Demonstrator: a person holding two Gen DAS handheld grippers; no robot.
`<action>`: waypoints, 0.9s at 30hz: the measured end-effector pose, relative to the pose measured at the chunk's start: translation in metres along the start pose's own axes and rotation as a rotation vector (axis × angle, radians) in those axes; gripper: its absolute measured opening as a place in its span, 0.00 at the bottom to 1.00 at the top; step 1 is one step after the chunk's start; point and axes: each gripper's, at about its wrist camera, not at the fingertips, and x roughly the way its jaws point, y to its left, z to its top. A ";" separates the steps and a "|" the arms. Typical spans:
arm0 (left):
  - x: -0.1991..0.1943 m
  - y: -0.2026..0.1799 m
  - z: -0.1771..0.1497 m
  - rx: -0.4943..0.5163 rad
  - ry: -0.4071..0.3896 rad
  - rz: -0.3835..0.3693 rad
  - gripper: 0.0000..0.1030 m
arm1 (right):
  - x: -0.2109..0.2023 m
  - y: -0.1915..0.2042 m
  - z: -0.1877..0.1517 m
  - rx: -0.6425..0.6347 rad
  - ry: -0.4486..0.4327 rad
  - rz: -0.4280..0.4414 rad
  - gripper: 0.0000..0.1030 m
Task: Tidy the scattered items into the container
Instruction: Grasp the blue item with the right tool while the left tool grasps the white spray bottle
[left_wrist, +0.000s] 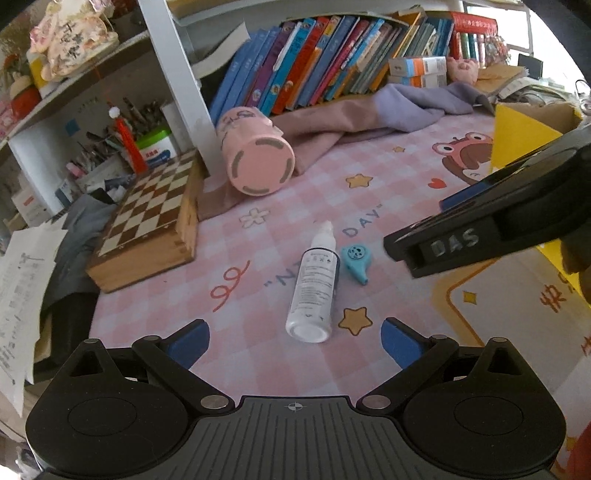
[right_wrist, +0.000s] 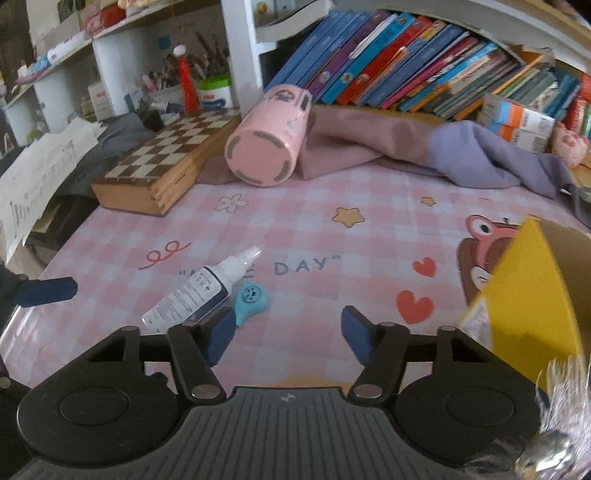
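A white spray bottle (left_wrist: 313, 286) lies on its side on the pink checked mat (left_wrist: 258, 266) that covers the bench, nozzle pointing away towards the books. A small blue whistle (left_wrist: 355, 260) lies just beside it, touching or nearly so (the gap is hard to judge). The left gripper (left_wrist: 295, 341) hangs over the bottle's base end with its jaws wide, nothing between the pads. The right gripper (right_wrist: 288, 334) sits near the whistle, jaws part open and empty. A yellow cardboard box (right_wrist: 524, 295) stands at the right edge of the mat. Farther back a pink cup (left_wrist: 258, 155) lies tipped against a crumpled cloth (left_wrist: 369, 118), with a wooden chessboard (left_wrist: 147, 221) to its left and a row of books (left_wrist: 332, 55) behind.
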 end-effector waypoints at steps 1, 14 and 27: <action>0.003 0.000 0.001 0.001 0.005 0.000 0.97 | 0.006 0.002 0.001 -0.008 0.007 0.007 0.57; 0.017 0.000 0.004 0.018 0.020 -0.007 0.97 | 0.055 0.018 0.007 -0.097 0.066 0.033 0.44; 0.046 -0.003 0.022 0.038 0.027 -0.039 0.86 | 0.049 0.000 0.006 -0.069 0.026 -0.038 0.14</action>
